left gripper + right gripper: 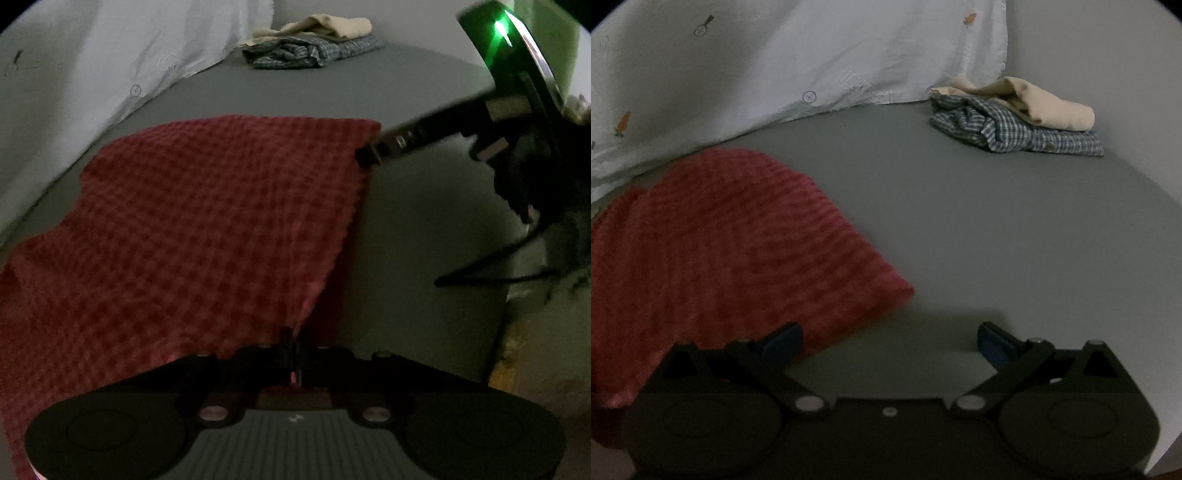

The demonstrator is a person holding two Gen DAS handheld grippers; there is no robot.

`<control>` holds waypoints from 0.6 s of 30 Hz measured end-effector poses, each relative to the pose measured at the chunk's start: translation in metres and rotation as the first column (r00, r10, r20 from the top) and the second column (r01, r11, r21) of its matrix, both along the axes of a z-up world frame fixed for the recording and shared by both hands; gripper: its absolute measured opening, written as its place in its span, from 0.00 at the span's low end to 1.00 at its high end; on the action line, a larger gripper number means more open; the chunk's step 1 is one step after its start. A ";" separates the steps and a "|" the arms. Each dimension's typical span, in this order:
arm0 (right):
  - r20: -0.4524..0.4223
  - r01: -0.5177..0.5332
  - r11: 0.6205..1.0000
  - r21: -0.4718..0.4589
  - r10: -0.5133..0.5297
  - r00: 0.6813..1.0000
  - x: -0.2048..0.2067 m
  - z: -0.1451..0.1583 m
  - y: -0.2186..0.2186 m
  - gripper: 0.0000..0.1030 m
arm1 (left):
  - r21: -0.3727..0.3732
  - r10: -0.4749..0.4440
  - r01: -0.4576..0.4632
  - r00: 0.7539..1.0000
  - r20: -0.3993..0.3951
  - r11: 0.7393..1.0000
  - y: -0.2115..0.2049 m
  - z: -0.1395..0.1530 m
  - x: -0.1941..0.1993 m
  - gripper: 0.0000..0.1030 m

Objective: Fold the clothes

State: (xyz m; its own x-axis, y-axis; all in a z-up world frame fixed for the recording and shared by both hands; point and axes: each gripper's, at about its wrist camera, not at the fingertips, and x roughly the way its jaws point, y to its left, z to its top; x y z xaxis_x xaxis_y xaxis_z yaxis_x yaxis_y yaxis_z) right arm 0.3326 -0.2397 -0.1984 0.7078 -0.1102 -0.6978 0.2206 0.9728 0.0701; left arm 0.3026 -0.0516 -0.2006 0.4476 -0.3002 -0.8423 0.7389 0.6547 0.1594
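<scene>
A red checked cloth [207, 229] lies partly folded on the grey table [406, 221]. My left gripper [294, 354] is shut on the cloth's near corner and holds it up. In the left wrist view my right gripper [367, 155] sits at the cloth's far right corner. In the right wrist view the right gripper [890, 341] is open, its blue pads [995, 345] wide apart and empty, with the red cloth [731, 251] lying just left of it and under its left finger.
A folded pile, a cream garment [1027, 103] on a blue checked shirt [1015, 133], sits at the table's far side. A white printed sheet [775, 62] hangs along the back left. The table's right edge [498, 295] drops to the floor.
</scene>
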 end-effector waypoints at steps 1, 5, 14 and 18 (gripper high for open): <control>0.004 0.000 1.000 0.011 0.000 1.000 0.001 0.001 -0.001 0.99 | 0.005 0.001 -0.001 1.000 -0.002 1.000 0.000 0.001 0.000 0.03; 0.007 0.000 0.999 0.051 0.000 1.000 0.015 0.003 -0.004 0.90 | -0.051 0.062 -0.064 0.998 -0.025 0.997 0.008 0.012 0.011 0.47; -0.038 -0.091 0.995 -0.046 0.089 0.995 0.032 0.004 -0.001 0.14 | -0.227 0.324 -0.340 0.940 -0.109 0.912 0.049 0.040 0.053 0.76; -0.078 -0.090 0.989 -0.118 0.081 0.994 0.029 0.009 -0.003 0.07 | -0.225 0.460 -0.479 0.877 -0.135 0.848 0.078 0.038 0.077 0.76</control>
State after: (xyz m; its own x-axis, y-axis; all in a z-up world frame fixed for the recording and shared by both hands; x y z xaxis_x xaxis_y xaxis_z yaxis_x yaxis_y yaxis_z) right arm 0.3616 -0.2428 -0.1897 0.6664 -0.1381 -0.7327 0.1360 0.9887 -0.0627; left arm 0.3795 0.0260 -0.1628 0.5272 -0.2692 -0.8060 0.3363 0.9371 -0.0931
